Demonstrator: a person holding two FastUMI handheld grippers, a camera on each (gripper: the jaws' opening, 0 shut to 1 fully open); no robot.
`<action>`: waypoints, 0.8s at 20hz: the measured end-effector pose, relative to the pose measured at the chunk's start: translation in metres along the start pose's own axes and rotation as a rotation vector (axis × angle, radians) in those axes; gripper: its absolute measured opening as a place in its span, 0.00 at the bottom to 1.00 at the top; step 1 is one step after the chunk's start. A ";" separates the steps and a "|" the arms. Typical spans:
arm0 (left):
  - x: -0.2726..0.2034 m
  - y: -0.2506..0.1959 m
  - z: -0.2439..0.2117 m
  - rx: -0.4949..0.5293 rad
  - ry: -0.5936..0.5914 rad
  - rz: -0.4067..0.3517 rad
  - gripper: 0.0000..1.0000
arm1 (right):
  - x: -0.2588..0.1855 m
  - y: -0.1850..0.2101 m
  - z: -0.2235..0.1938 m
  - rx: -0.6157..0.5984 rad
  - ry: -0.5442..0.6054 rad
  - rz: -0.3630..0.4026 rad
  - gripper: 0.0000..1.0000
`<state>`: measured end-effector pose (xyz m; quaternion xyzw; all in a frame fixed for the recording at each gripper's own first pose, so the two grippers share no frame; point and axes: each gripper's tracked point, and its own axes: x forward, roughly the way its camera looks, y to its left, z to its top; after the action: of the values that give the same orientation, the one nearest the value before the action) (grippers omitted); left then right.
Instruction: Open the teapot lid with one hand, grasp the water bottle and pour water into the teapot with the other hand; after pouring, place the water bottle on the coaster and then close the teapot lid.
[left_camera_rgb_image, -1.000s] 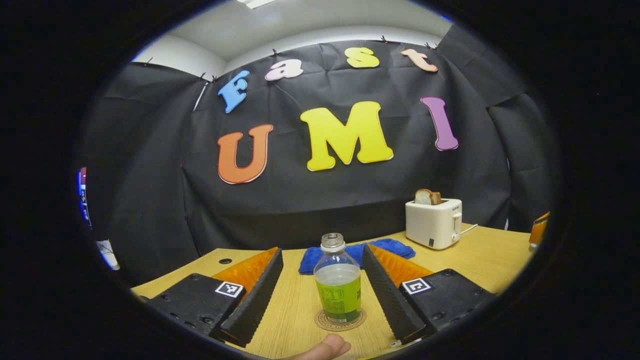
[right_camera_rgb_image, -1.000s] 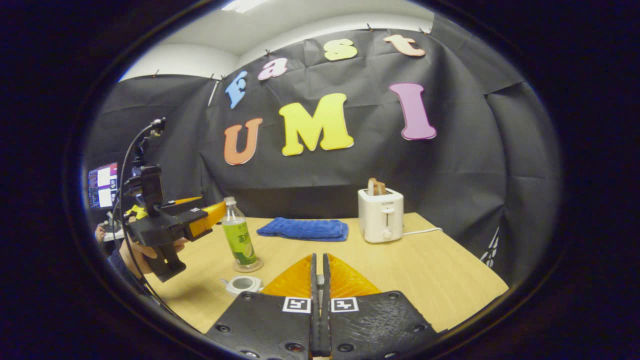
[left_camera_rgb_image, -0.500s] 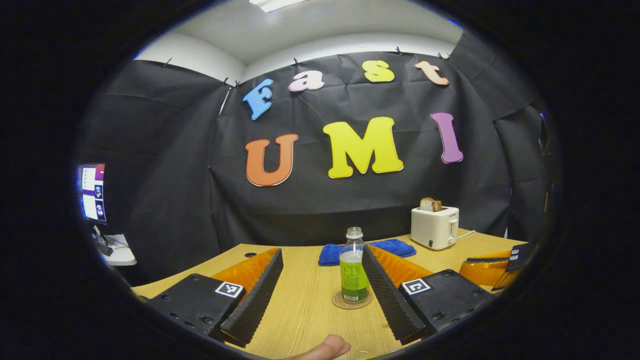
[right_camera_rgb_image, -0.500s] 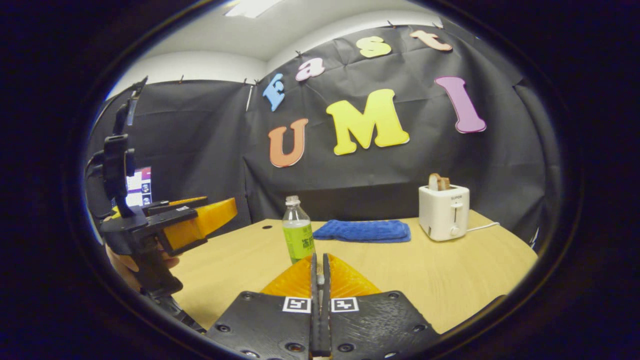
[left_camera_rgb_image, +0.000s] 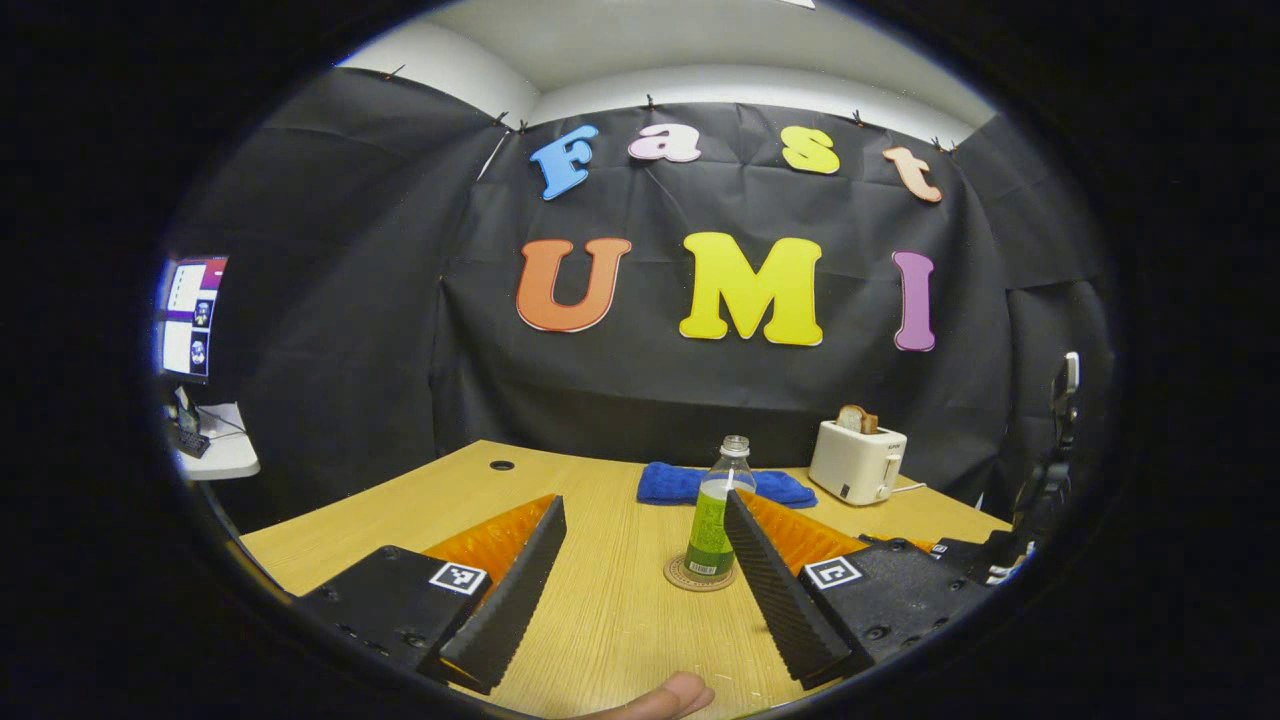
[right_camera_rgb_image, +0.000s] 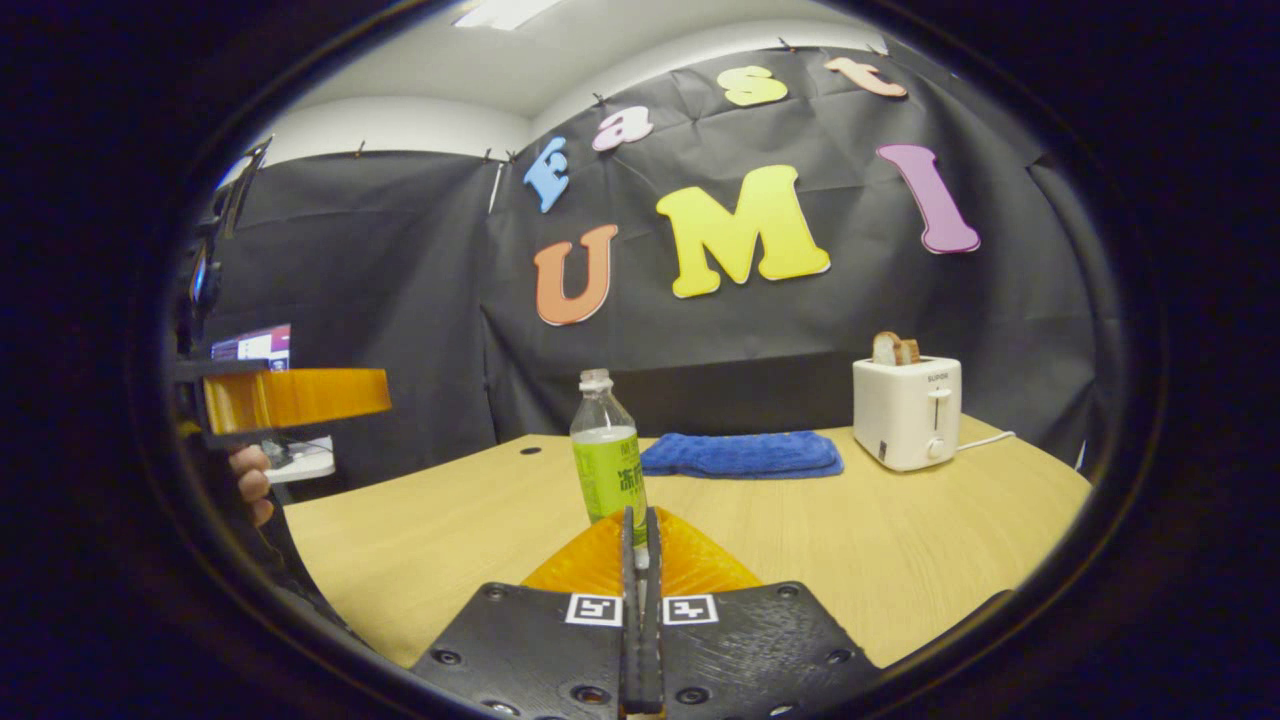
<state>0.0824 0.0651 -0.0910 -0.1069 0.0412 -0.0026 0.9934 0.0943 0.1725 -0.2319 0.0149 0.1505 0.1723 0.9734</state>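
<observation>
Your left hand-held gripper (left_camera_rgb_image: 640, 590) is spread wide and empty. The water bottle (left_camera_rgb_image: 714, 520), clear ribbed plastic, stands upright on the round coaster (left_camera_rgb_image: 684, 582) dead ahead, nearer this hand. Your right hand-held gripper (right_camera_rgb_image: 640, 600) is clenched on nothing, just before the bottle on the wood-grain worktop (right_camera_rgb_image: 450, 530).

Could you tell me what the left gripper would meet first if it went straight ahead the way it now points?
Probably the water bottle standing on its coaster. It sits ahead of the open left gripper, slightly toward the right finger, though depth is hard to judge. The blue cloth lies farther back.
</observation>
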 end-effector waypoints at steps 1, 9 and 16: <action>0.001 0.006 0.000 -0.004 0.002 0.010 0.99 | 0.004 0.001 -0.007 -0.003 0.014 -0.005 0.00; 0.005 0.012 -0.004 -0.001 0.023 -0.014 0.98 | 0.020 -0.009 -0.027 -0.024 0.036 -0.040 0.00; 0.006 0.009 -0.010 0.021 0.051 -0.025 0.98 | 0.027 -0.016 -0.033 -0.038 0.053 -0.080 0.00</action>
<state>0.0871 0.0720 -0.1034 -0.0969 0.0653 -0.0184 0.9930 0.1139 0.1662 -0.2724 -0.0144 0.1732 0.1363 0.9753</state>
